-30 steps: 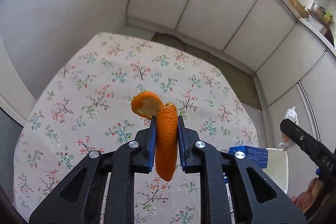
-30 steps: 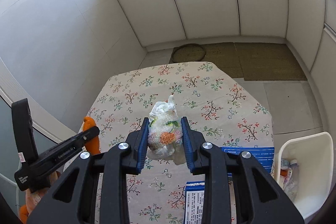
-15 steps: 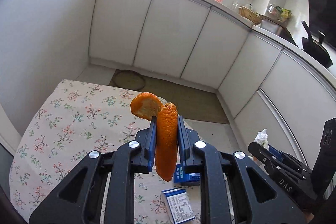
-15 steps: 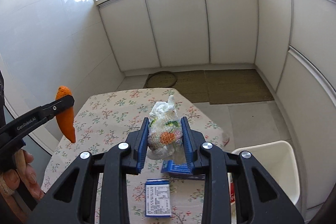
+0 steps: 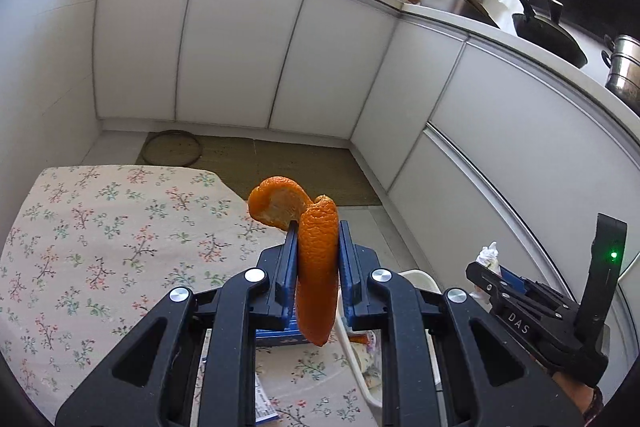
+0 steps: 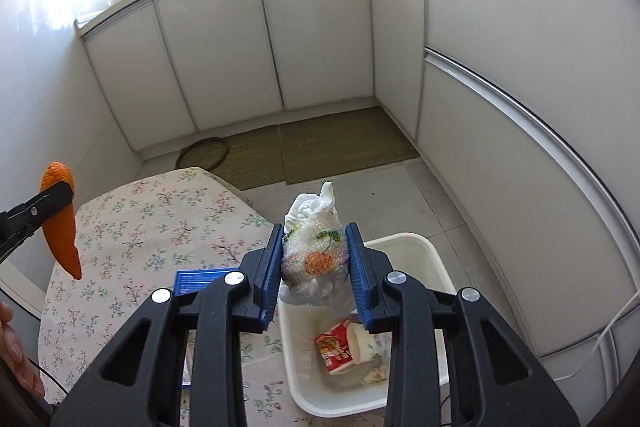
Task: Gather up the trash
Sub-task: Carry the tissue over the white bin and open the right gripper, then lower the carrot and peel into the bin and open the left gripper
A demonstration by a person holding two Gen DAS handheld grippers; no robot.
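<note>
Orange peel [image 5: 316, 275] clamped; crumpled bag [image 6: 314, 255] seemingly loosening.

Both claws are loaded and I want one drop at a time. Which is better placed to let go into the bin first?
Right. The right claw is opening with the plastic wad over the bin; the left claw's peel hangs over the bin's near rim.

Curled orange peel [image 5: 316, 267] hanging upright, crumpled printed plastic bag [image 6: 314, 255] above white bin [image 6: 434, 259]
</note>
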